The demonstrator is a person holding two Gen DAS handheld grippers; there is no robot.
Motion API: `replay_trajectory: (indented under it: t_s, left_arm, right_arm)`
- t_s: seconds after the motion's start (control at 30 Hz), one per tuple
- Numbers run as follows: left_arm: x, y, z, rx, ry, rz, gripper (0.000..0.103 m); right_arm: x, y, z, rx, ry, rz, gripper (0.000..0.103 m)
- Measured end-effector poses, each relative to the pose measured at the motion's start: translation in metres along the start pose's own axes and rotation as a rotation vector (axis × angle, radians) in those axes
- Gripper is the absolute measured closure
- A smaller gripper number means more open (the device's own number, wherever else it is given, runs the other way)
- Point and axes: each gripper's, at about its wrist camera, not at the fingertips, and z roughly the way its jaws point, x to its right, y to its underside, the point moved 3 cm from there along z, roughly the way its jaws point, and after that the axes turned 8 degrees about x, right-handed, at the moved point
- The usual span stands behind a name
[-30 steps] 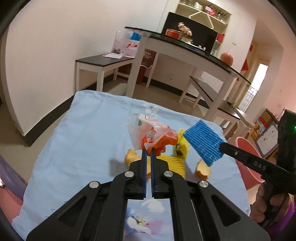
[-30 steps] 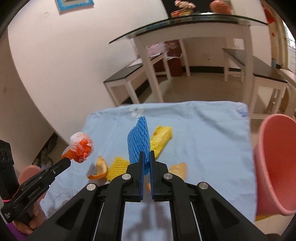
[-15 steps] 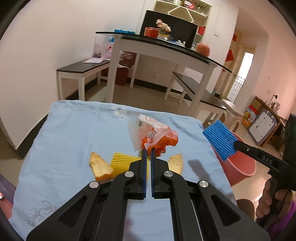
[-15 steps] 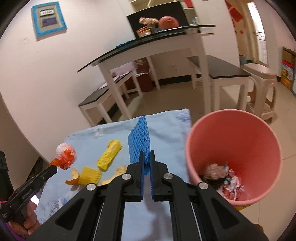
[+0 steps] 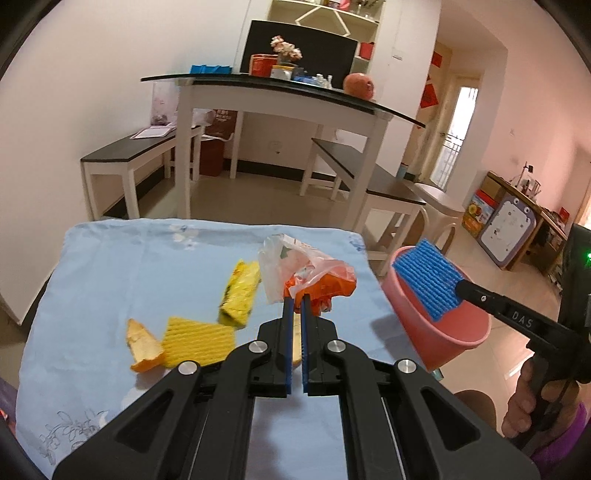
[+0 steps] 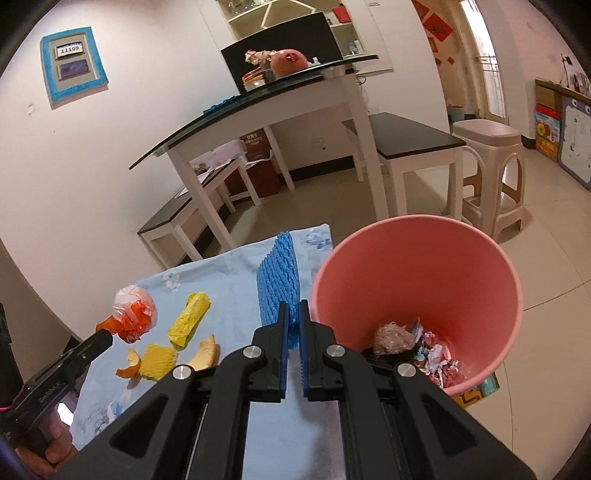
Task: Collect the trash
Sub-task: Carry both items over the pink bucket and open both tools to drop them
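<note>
The left gripper [image 5: 294,300] is pinching a crumpled orange-and-clear plastic wrapper [image 5: 310,271] and holding it above the light blue cloth [image 5: 110,266]. The right gripper [image 6: 291,308] is clamping a blue foam net [image 6: 279,280] right at the rim of the pink bin [image 6: 417,273] (some scraps are already sitting inside). Two yellow foam nets [image 5: 240,286] and an orange peel [image 5: 142,347] are lying on the cloth.

a home dining room: glass-topped table [image 5: 280,92], dark benches [image 6: 413,140], plastic stool [image 6: 487,177], shelves [image 5: 325,22].
</note>
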Motion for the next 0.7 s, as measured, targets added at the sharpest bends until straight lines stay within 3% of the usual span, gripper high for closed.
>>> replay_trajectory:
  t_s: [0.4, 0.7]
  left_arm:
    - [0.043, -0.009, 0.017, -0.003, 0.066, 0.051, 0.100]
    - [0.096, -0.009, 0.041, -0.034, 0.154, 0.110, 0.100]
  right_arm:
    - [0.043, -0.003, -0.019, 0.046, 0.081, 0.067, 0.098]
    - [0.078, -0.008, -0.027, 0.075, 0.149, 0.107, 0.098]
